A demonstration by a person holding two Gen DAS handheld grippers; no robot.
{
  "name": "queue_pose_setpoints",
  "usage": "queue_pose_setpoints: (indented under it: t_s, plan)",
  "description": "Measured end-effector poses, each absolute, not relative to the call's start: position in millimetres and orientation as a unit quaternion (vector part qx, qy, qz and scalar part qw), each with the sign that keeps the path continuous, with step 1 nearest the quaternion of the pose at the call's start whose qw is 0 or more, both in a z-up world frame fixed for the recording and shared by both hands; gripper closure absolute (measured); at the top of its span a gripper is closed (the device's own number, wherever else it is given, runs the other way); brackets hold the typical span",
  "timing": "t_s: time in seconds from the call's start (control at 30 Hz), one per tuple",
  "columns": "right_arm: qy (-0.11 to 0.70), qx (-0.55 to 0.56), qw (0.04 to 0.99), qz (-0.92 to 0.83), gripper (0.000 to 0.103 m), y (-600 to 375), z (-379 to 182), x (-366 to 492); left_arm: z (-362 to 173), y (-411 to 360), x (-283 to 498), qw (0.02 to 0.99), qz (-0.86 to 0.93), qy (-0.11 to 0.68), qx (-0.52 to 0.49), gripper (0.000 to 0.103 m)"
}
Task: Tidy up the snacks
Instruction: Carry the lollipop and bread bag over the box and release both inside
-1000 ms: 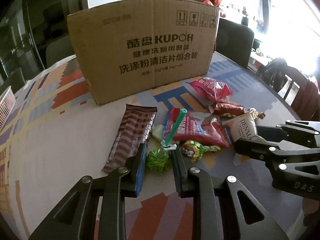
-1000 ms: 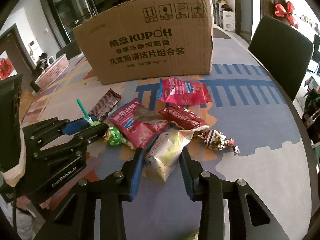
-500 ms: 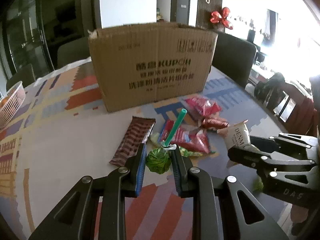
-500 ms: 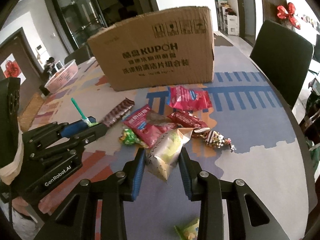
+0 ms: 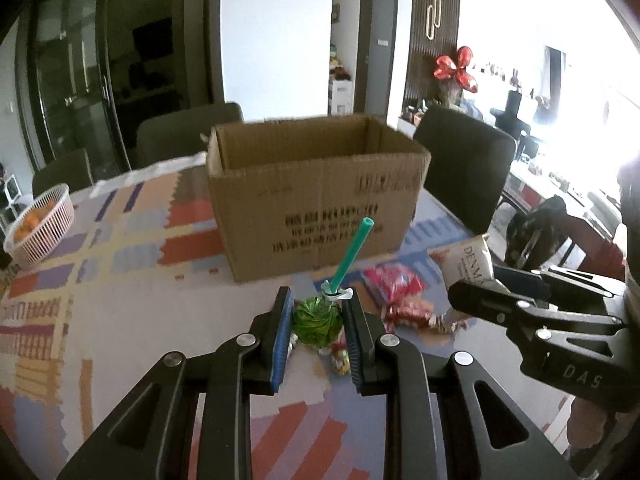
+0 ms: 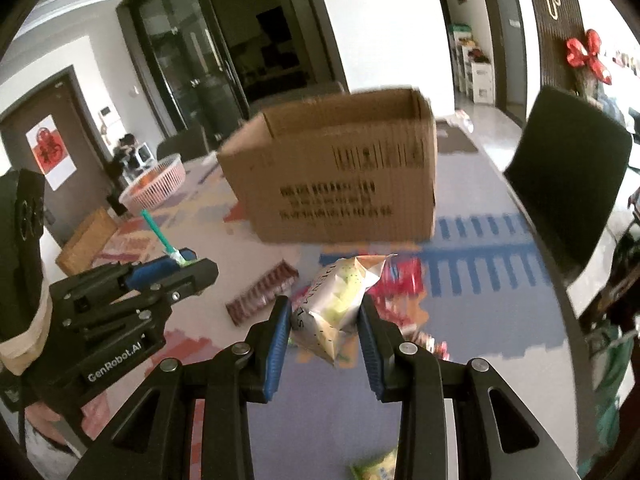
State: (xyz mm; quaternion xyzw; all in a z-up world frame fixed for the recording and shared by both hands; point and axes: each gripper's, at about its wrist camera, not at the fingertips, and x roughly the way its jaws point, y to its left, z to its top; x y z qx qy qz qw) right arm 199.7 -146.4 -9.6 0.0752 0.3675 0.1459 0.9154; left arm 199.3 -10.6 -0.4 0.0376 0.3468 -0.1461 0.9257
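My left gripper is shut on a green-wrapped lollipop whose teal stick slants up toward the open cardboard box. It hangs above the table. My right gripper is shut on a white snack bag, also lifted off the table, with the box ahead of it. Each gripper shows in the other's view: the right one with the bag, the left one with the lollipop stick. Red snack packets and a brown striped bar lie on the table below.
The round table carries a patterned cloth. A pink basket of orange things stands at the far left. Dark chairs ring the table. A small green packet lies near the front edge.
Both grippers have risen with their snacks: the lollipop and the white bag have left the table, and the box's open top has come into view.
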Motion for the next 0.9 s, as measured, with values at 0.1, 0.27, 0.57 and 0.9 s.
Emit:
queue_pose_setpoints:
  t_s: [0.1, 0.27, 0.57, 0.9]
  plan:
    - [0.348, 0.074, 0.922, 0.152, 0.068, -147, 7, 206, 15, -11, 207, 0.930, -0.143, 0.337, 0.036, 0.078]
    - [0.321, 0.074, 0.930, 0.162, 0.068, -148, 35, 221, 37, -11, 221, 0.937, -0.141, 0.319, 0.038, 0.078]
    - [0.283, 0.062, 0.942, 0.167, 0.068, -147, 70, 257, 62, -6, 255, 0.944, -0.139, 0.298, 0.033, 0.078]
    - [0.272, 0.045, 0.946, 0.170, 0.068, -137, 87, 303, 72, 1, 303, 0.945, -0.134, 0.297, 0.034, 0.078]
